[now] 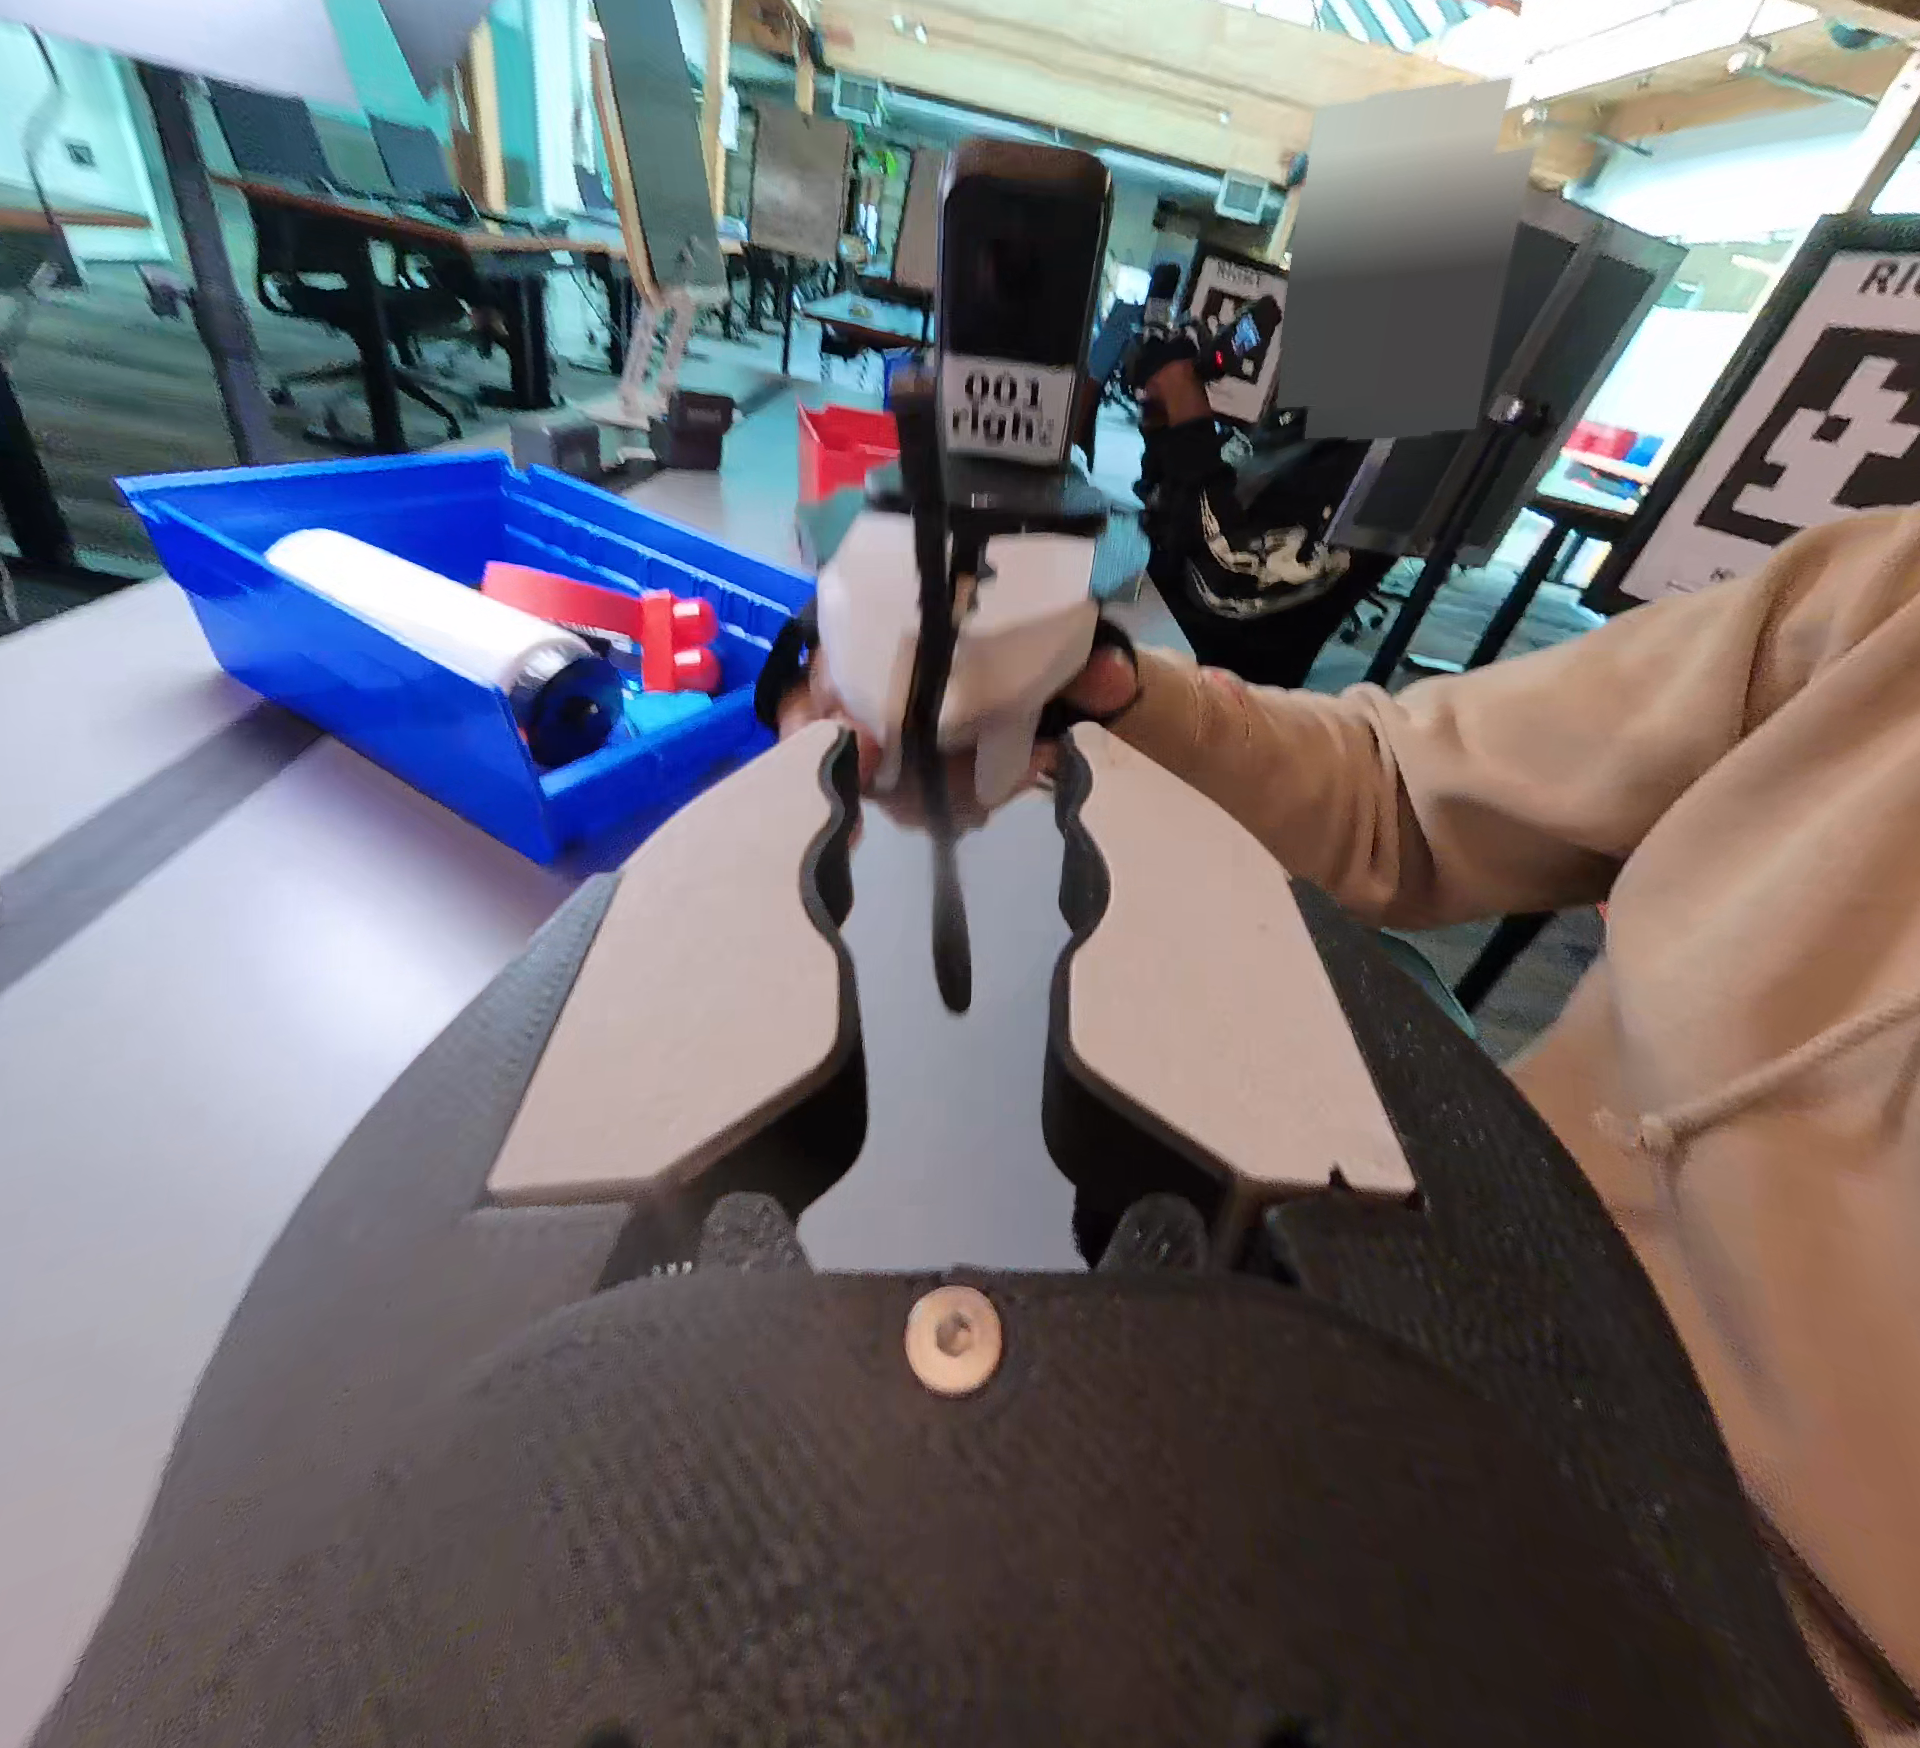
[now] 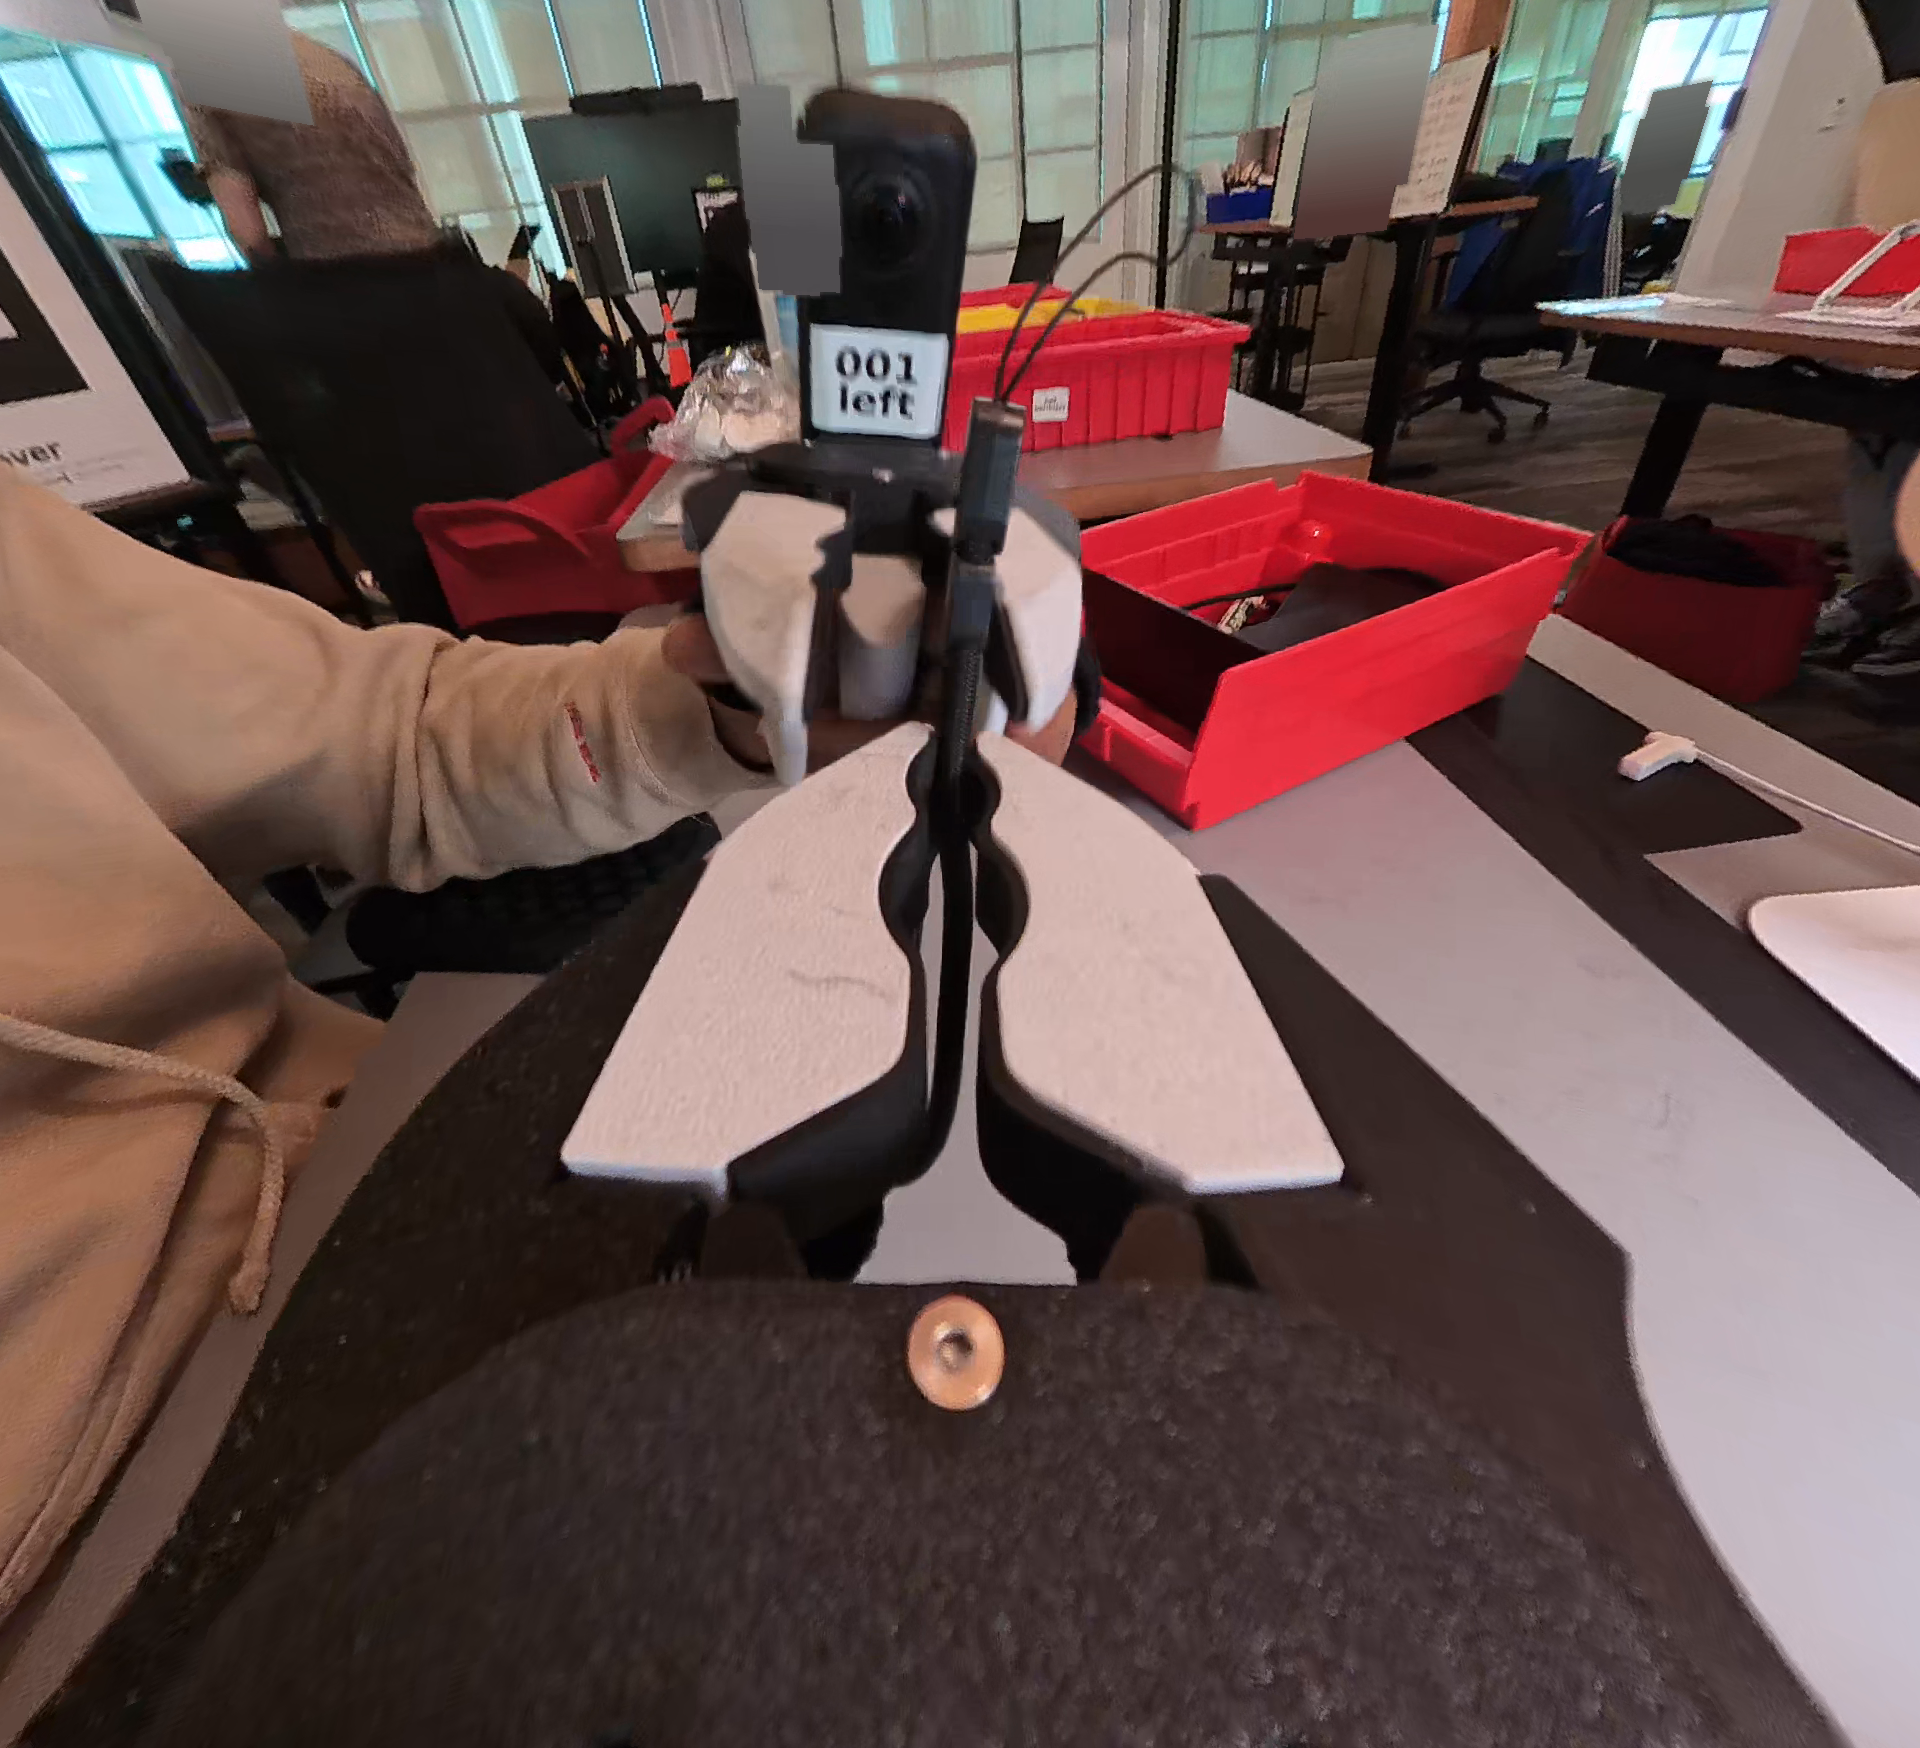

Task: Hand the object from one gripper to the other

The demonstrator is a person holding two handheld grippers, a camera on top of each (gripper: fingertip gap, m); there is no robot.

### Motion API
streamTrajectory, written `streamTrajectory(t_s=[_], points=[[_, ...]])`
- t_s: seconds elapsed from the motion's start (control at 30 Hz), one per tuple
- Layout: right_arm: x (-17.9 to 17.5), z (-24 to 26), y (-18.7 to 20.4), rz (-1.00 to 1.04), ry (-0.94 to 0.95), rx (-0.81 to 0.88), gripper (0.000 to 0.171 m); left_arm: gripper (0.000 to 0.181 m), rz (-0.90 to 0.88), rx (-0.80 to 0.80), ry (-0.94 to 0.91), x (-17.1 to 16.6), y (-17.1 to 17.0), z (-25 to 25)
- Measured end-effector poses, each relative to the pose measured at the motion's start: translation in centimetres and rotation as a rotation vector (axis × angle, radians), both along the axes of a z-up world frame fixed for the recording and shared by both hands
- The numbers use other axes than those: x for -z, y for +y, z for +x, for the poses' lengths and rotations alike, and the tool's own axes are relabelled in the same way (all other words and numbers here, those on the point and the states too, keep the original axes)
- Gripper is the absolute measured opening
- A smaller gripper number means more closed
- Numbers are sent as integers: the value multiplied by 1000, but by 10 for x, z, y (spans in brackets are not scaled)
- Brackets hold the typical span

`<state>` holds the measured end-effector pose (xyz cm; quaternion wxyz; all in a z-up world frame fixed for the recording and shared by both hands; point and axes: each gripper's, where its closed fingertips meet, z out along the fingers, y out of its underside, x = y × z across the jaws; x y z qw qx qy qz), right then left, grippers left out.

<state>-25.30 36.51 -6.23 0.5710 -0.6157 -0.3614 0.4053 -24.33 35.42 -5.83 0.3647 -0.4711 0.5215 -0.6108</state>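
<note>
Cable mid-handover, held up between two facing grippers.

The right gripper (image 2: 951,799) is closed narrow on a black cable (image 2: 954,919) running up between its fingers, plug end (image 2: 992,472) above. The left gripper (image 1: 961,789), directly opposite, stands wide with the cable's lower end hanging in its gap, touching neither finger. So the receiving grasp appears not yet made; closing and then release remain. Beyond, to the left gripper's left, a blue bin (image 1: 416,722) sits on the bench (image 1: 208,1023).
</note>
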Motion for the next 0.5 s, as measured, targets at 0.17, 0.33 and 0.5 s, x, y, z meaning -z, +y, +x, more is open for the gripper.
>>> streamTrajectory(t_s=[0.17, 0.33, 0.5], points=[[-12, 5, -1, 4, 72, 0, 3, 22, -6, 65, 91, 31, -9, 12], [-11, 5, 0, 8, 63, 5, 2, 4, 27, 31, 63, 26, -7, 12], [-4, 14, 6, -20, -1, 42, 6, 3, 24, -51, 105, 23, 12, 6]])
